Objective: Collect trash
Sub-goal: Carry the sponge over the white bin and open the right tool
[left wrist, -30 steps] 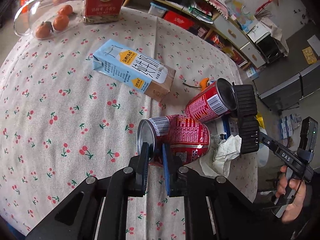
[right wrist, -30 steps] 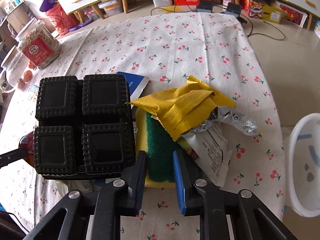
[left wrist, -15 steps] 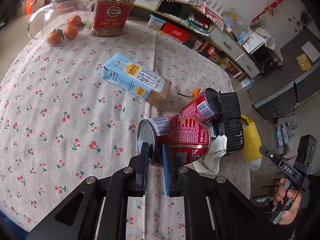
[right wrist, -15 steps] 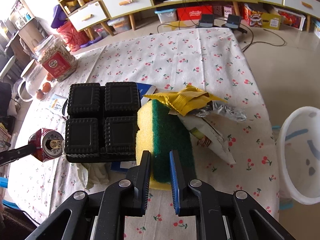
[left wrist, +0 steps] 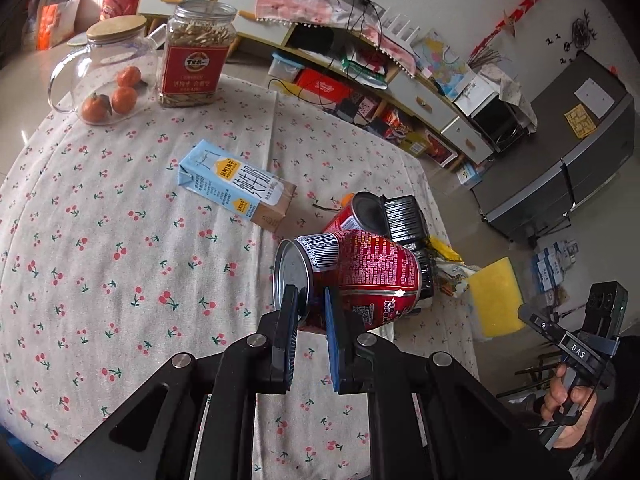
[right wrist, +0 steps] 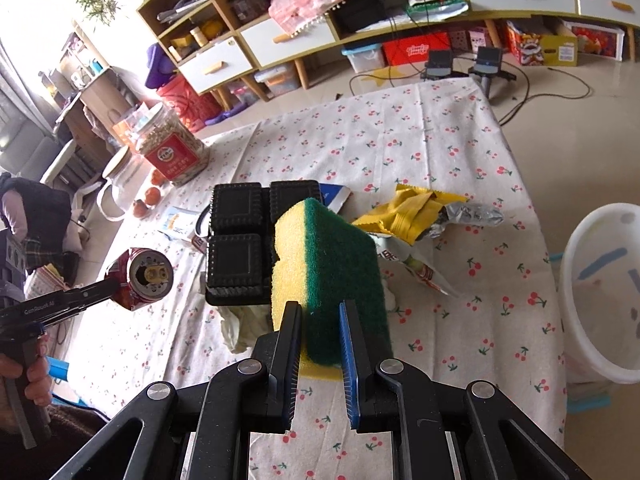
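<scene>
Tools first. Left tool (left wrist: pixel 311 308) is clenched tight on the rim of a red can (left wrist: pixel 360 276). That can hangs on its side, up off the table (left wrist: pixel 80 240). Right tool (right wrist: pixel 320 320) is clenched on a sponge (right wrist: pixel 332 272), yellow on one side and green on the other. Its jaws have just been closing in on the sponge, and the sponge is up in the air too.

Just behind the held can, in the left view, lies a second red can (left wrist: pixel 352 212) on the table. It touches a black tray (left wrist: pixel 404 220) with four square cups. Under the tray sits some crumpled white tissue (right wrist: pixel 244 320). Beside the tray lies a yellow wrapper (right wrist: pixel 412 212) with a shiny silver end, on top of a flat white packet (right wrist: pixel 416 264).

Farther out on the cherry cloth lies a blue milk carton (left wrist: pixel 236 192) on its side, apart from the cans. At the far edge stands a jar of seeds (left wrist: pixel 196 52) with a red label. Next to it is a glass jug (left wrist: pixel 108 72) with small oranges inside.

Past the table's edge, in the right view, stands a white bin (right wrist: pixel 600 292). It may have something in it, but the see-through wall is too blurry to tell.
</scene>
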Tool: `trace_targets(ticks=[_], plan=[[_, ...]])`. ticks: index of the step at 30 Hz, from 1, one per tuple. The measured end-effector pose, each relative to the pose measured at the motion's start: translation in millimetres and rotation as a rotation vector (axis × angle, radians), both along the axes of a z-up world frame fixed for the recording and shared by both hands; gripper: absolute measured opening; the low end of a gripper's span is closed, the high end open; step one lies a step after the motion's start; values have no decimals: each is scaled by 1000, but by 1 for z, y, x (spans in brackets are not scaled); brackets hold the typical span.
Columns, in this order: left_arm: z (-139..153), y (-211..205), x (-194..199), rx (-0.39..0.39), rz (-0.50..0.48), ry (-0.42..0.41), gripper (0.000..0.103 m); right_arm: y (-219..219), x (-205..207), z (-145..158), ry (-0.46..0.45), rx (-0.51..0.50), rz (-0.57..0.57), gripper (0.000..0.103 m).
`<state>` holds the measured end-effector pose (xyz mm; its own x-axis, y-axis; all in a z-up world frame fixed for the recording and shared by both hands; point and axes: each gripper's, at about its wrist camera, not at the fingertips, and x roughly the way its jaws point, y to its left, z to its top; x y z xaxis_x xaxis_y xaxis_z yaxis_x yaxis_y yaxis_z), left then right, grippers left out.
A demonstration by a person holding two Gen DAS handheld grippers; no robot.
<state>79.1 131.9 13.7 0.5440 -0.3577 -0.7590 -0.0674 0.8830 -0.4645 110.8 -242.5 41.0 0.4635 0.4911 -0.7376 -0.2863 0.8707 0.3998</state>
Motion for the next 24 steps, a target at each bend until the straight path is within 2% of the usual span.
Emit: trace_targets(ticks=[10,16,18,21,24], plan=[[13,-61,11,3,-115,-33,13,-37,-9,19,-47,74,-60,16],[16,-107,23,16,-185,-38,13,-90,-8,22,-57,93,-176,16],[18,-124,26,25,-209,-43,13,-112,-8,19,-56,70,-235,16],[17,-150,33,42,-248,-40,13,-142,-1,8,-24,18,-323,16],[16,-175,38,54,-284,-38,13,-169,10,-11,50,-2,-385,16]])
